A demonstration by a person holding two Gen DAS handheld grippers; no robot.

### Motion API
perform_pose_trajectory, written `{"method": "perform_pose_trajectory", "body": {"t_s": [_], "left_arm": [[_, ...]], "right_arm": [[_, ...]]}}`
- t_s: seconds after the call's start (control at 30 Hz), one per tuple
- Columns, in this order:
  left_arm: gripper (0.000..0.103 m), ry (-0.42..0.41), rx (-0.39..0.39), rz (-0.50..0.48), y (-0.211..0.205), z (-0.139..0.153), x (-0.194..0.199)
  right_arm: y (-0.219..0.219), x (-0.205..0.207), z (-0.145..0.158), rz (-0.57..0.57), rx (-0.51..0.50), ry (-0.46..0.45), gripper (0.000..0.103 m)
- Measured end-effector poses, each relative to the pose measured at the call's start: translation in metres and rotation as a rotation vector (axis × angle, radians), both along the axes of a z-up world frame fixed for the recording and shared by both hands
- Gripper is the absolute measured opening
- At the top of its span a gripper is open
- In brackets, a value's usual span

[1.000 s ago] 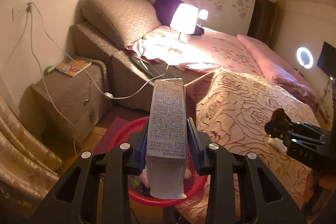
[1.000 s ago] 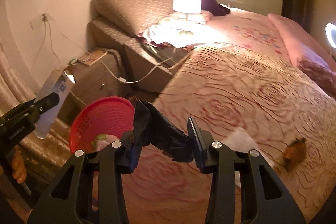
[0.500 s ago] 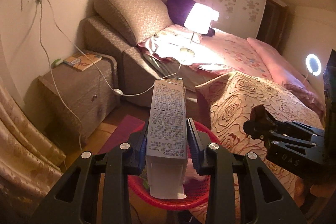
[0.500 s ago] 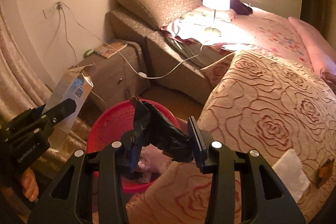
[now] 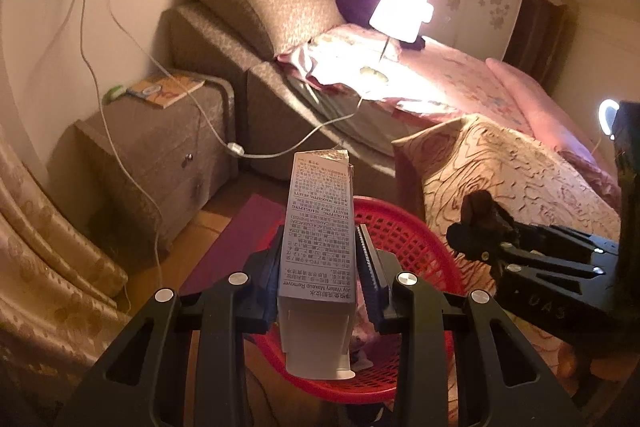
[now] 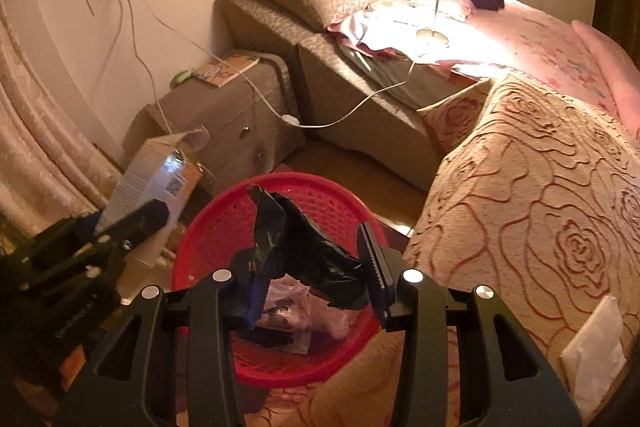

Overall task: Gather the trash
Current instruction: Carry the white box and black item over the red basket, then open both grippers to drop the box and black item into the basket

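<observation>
My left gripper (image 5: 320,259) is shut on a tall grey makeup remover box (image 5: 318,227), which hangs over the near-left part of the red mesh basket (image 5: 404,231). My right gripper (image 6: 312,259) is shut on a crumpled black wrapper (image 6: 304,243) and hovers above the red mesh basket (image 6: 216,227), where pale plastic trash (image 6: 292,311) lies at the bottom. In the left wrist view the right gripper (image 5: 476,227) reaches in from the right with the wrapper. From the right wrist view the left gripper (image 6: 144,219) and its box (image 6: 156,179) show at the left.
The basket stands on the floor between a brown nightstand (image 6: 224,107) and the bed corner with a rose-patterned cover (image 6: 540,195). A white tissue (image 6: 596,343) lies on that cover. A white cable (image 6: 344,115) hangs across the gap. Curtains (image 5: 44,247) hang at the left.
Both grippers have moved down and toward the basket with their loads. The right gripper swung left from over the bed until the wrapper came above the basket. Grips are unchanged.
</observation>
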State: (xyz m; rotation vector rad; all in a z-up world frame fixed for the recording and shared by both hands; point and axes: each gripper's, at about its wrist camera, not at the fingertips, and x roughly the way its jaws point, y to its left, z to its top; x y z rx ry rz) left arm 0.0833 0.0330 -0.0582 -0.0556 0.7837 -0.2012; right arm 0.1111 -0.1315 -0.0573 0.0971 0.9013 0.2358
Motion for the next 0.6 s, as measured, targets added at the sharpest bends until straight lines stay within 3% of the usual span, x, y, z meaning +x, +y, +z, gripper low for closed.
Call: {"method": "perform_pose_trajectory", "body": {"t_s": [0.6], "left_arm": [[0.032,0.057,0.013,-0.019,-0.005,-0.033,0.011]], "right_arm": [[0.003,0.020,-0.029,0.000,0.017,0.074,0.044]]}}
